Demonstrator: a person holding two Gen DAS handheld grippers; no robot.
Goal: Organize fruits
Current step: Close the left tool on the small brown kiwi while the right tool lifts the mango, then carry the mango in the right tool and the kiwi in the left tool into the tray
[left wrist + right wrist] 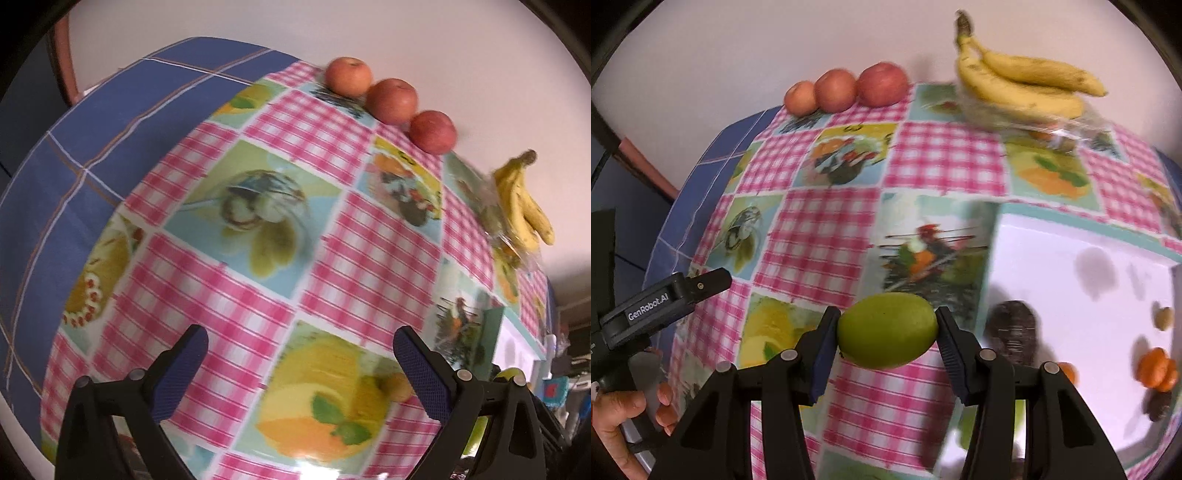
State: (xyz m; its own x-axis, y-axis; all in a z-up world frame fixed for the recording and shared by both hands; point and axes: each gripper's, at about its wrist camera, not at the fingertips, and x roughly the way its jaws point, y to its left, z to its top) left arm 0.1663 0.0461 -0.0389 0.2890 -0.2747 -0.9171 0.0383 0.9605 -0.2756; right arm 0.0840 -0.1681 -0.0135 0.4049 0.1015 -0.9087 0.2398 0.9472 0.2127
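The only legible writing was "GenRobot.AI", printed in white on the body of the left gripper (705,282), seen at the left edge of the right wrist view and held by a hand (617,417). The right gripper (886,334) clamped a green fruit (887,330) between both pads, above the checked tablecloth (820,236). The left gripper (301,354) stood wide apart with nothing between its fingers. Three apples (846,90) lay in a row at the table's far edge, near the bananas (1023,83). A white tray (1052,266) lay to the right.
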